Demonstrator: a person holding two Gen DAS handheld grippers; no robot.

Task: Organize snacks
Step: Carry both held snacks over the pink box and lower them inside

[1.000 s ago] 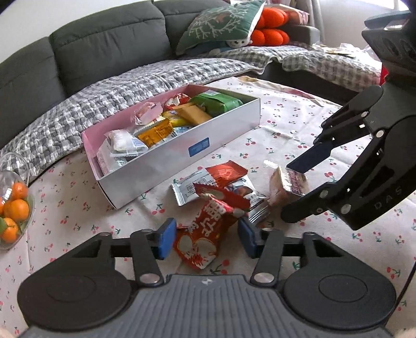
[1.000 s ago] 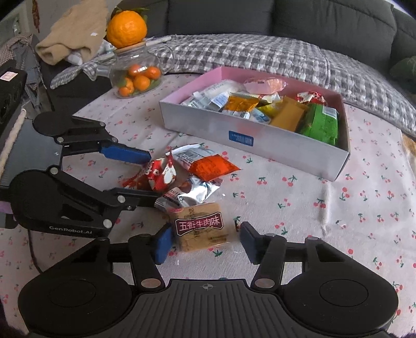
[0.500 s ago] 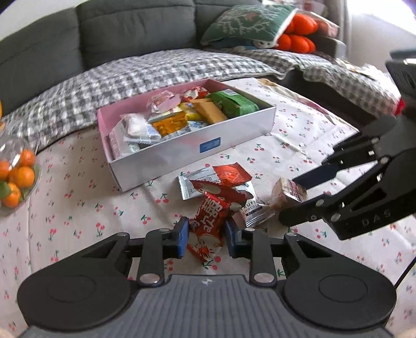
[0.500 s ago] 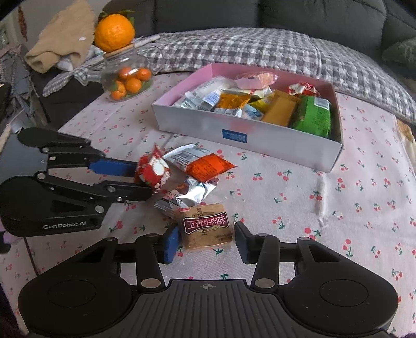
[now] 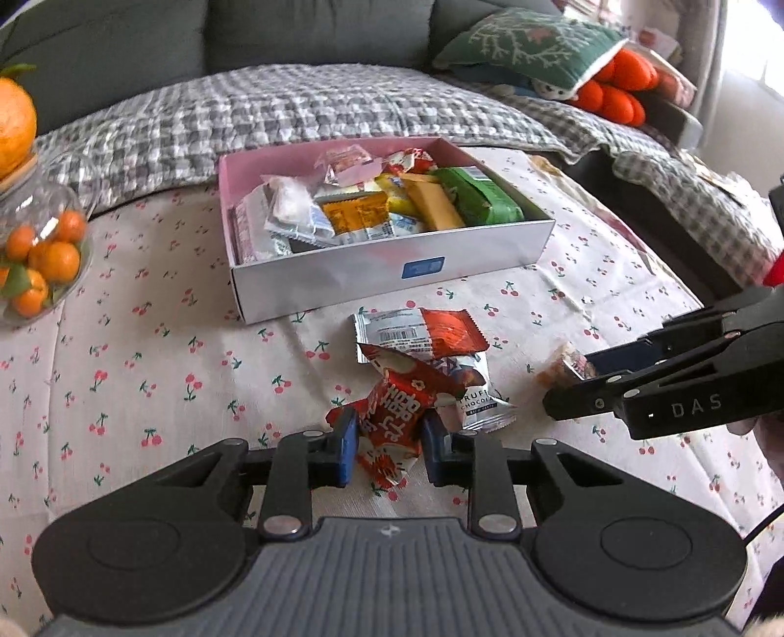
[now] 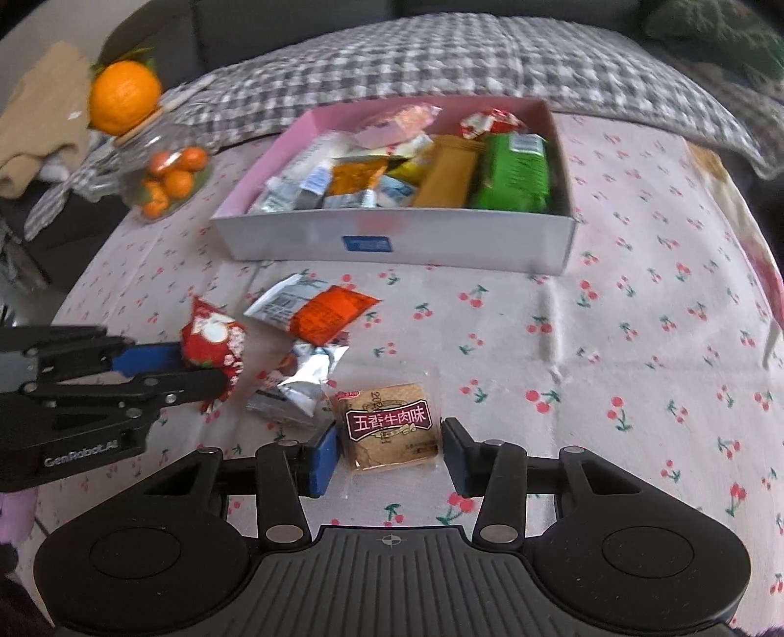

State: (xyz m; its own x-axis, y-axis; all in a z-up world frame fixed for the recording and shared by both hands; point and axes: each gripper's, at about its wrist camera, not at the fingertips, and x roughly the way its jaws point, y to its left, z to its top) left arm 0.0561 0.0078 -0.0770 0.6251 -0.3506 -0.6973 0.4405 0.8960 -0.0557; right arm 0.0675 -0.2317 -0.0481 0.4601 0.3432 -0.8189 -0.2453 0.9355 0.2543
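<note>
My left gripper [image 5: 386,443] is shut on a red snack packet [image 5: 397,421] and holds it just above the cherry-print cloth; it also shows in the right wrist view [image 6: 210,343]. My right gripper [image 6: 389,453] has closed in on a tan beef-flavour snack packet [image 6: 387,424] that shows between its pads and looks lifted off the cloth. A white box with pink lining [image 5: 392,264] holds several snacks behind them. An orange-and-silver packet [image 5: 421,333] and a silver chocolate packet [image 5: 473,392] lie loose in front of the box.
A glass jar of small oranges [image 5: 39,259] stands at the left, with a large orange [image 6: 125,95] on top. A sofa with a grey checked blanket [image 5: 318,108] and a green cushion [image 5: 529,44] lies behind the table.
My left gripper closed on the red packet and lifted it. My right gripper narrowed around the tan packet. Both views swung toward the box.
</note>
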